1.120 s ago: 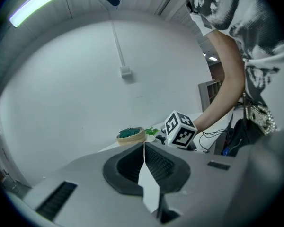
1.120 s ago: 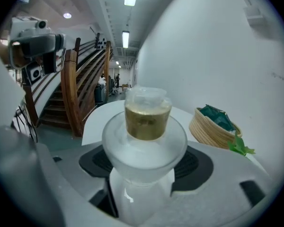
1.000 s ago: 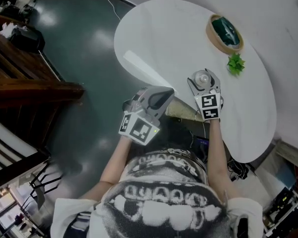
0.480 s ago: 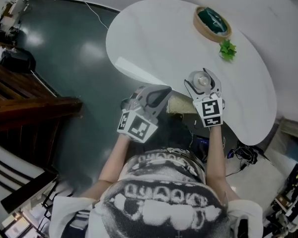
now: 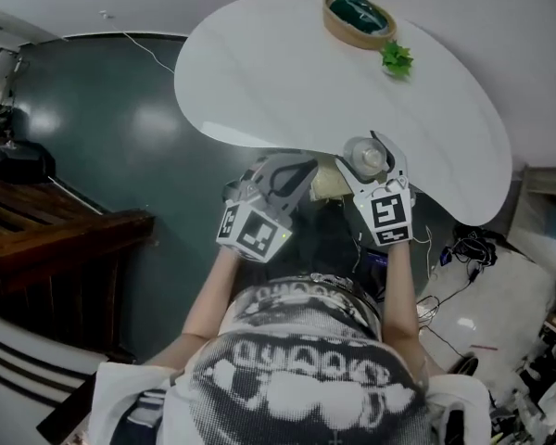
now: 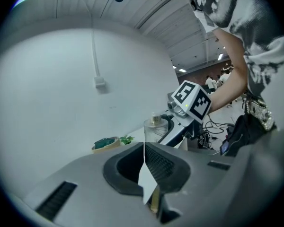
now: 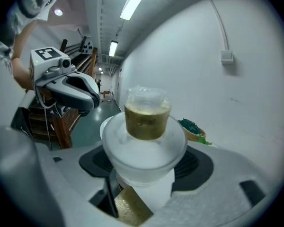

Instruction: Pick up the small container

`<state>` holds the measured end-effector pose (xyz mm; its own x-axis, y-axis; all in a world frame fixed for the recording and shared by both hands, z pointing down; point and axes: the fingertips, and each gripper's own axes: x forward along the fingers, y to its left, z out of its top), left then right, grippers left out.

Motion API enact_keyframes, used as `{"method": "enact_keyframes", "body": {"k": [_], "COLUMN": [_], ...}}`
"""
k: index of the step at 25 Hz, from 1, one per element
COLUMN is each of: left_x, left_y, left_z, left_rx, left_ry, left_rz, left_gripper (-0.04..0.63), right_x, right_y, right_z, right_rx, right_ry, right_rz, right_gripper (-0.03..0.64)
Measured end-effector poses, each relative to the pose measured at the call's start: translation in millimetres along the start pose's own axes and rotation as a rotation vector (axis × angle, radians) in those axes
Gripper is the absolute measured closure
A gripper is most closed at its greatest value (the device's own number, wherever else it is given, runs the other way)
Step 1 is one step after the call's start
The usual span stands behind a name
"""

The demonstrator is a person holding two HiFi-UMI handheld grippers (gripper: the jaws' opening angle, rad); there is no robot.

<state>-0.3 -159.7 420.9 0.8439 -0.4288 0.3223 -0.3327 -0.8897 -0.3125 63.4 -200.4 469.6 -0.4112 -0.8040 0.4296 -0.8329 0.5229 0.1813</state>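
**Clerk:** Item one, the small container (image 7: 146,148). Where is it entered?

**Checker:** Between the jaws of the right gripper (image 5: 372,158), which are clamped on its sides. It has a translucent round body, a narrower amber-coloured section above and a clear top, and it stands upright. The head view places it at the near edge of the white table (image 5: 287,72). Whether its base touches the tabletop cannot be told.

**Clerk:** Item two, the left gripper (image 6: 143,150)?

**Checker:** Its jaws are pressed together with nothing between them. It is held to the left of the right gripper, near it but apart, just off the table's near edge. Its marker cube (image 5: 253,234) faces up toward the head camera.

**Clerk:** Items at the far side of the table?

**Checker:** One round tan tray (image 5: 350,35) with something dark green in it, near the far edge. One small green sprig (image 5: 397,58) lies just beside the tray, to its right in the head view. Both are well apart from the container.

**Clerk:** Surroundings?

**Checker:** One person seen from above, with two bare forearms and a black-and-white patterned shirt (image 5: 306,378). A dark, glossy floor (image 5: 120,137) lies left of the table. Dark wooden furniture (image 5: 56,248) stands on it at the left. A pale wall runs behind the table, and a cable (image 6: 93,51) runs down it to a small box. Loose black cords (image 5: 468,247) lie on the lighter floor at the right.
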Motion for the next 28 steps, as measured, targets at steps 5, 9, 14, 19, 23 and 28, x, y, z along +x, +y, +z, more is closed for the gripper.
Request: {"method": "enact_keyframes", "body": {"k": [5, 9, 14, 19, 23, 28], "left_x": [-4, -8, -9, -8, -9, -7], "left_y": [-20, -33, -41, -49, -54, -57], "left_z": [4, 4, 5, 12, 16, 13], "left_rx": [0.029, 0.044, 0.068, 0.094, 0.105, 0.113], "left_ry": [-0.031, -0.054, -0.088, -0.104, -0.113, -0.122], "left_rz": [-0.079, -0.125, -0.155, -0.201, -0.224, -0.231], "left_gripper": [0.589, 0.589, 0.589, 0.589, 0.589, 0.589], "right_x": [-26, -45, -64, -76, -81, -85], "right_y": [12, 23, 34, 42, 49, 56], "right_z": [-7, -15, -24, -29, -32, -33], "right_rx": [0.035, 0.059, 0.08, 0.097, 0.104, 0.11], "right_ry": [0.008, 0.02, 0.032, 0.038, 0.04, 0.039], "right_rz": [-0.072, -0.123, -0.169, -0.2, -0.207, -0.21], "right_gripper": [0.275, 0.275, 0.275, 0.275, 0.275, 0.275]}}
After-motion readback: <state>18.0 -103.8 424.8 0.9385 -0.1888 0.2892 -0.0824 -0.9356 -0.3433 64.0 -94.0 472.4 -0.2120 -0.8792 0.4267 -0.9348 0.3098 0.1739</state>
